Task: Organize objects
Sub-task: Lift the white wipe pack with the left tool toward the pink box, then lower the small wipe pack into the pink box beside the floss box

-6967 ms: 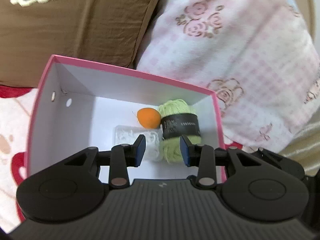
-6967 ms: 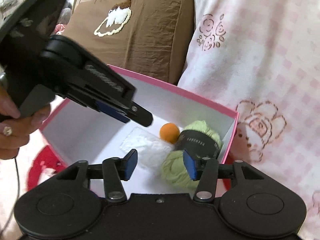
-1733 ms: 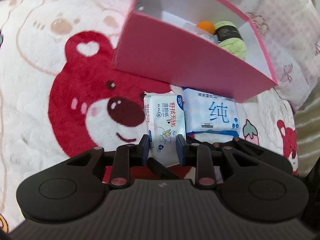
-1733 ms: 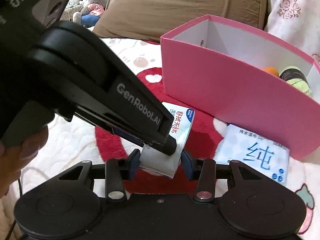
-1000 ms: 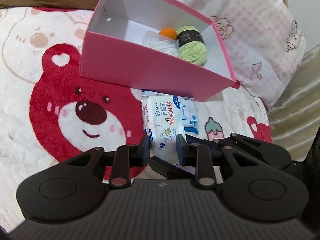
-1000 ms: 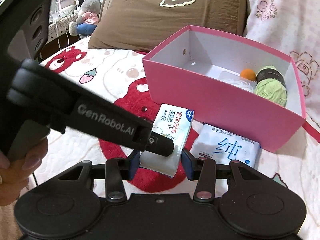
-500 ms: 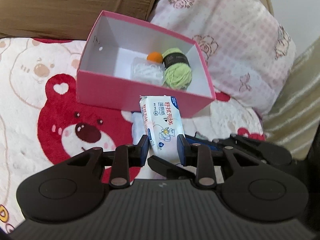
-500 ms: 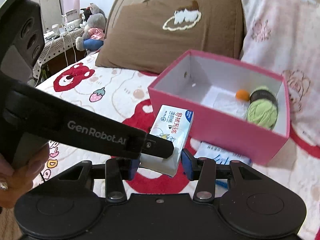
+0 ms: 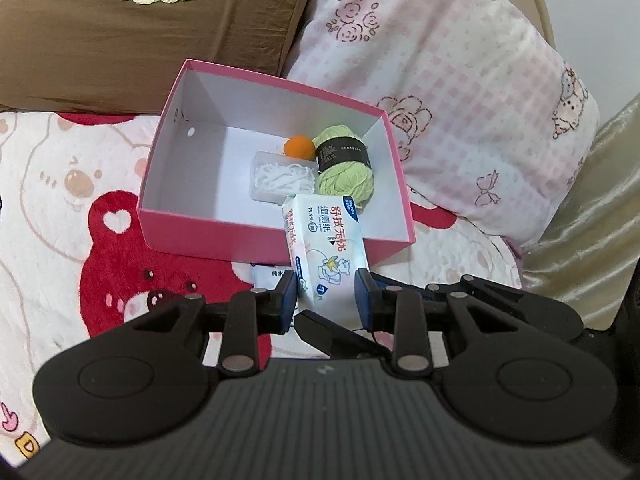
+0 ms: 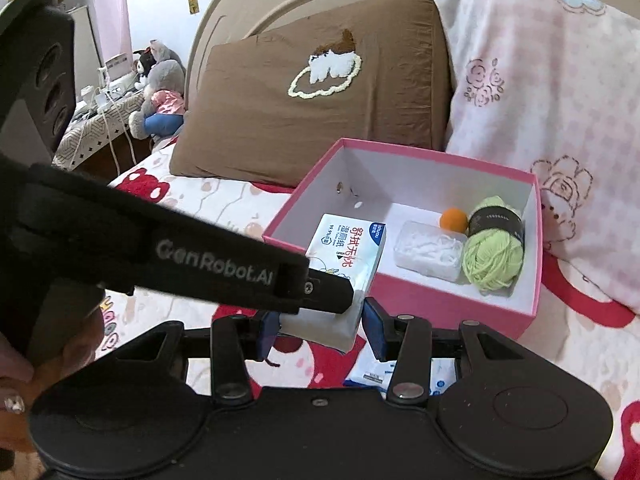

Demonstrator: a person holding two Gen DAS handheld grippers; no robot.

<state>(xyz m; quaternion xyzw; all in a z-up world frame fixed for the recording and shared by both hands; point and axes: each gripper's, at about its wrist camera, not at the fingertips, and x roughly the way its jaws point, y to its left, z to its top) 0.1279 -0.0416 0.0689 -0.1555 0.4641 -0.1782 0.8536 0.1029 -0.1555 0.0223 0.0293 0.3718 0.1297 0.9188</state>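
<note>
The wipes pack hangs over the near wall of the pink box, pinched by both the left tongs and right tongs, probably to steady it. Yarn fills the box's 3 o'clock end; 9 o'clock is free.

**Bedding and a cluttered corner**

A brown pillow with a stitched white cloud leans on the beige headboard. Right of it sits a pink checked pillow. The bear-print blanket covers the bed. Far left, a grey plush toy rests by a side table.
</note>
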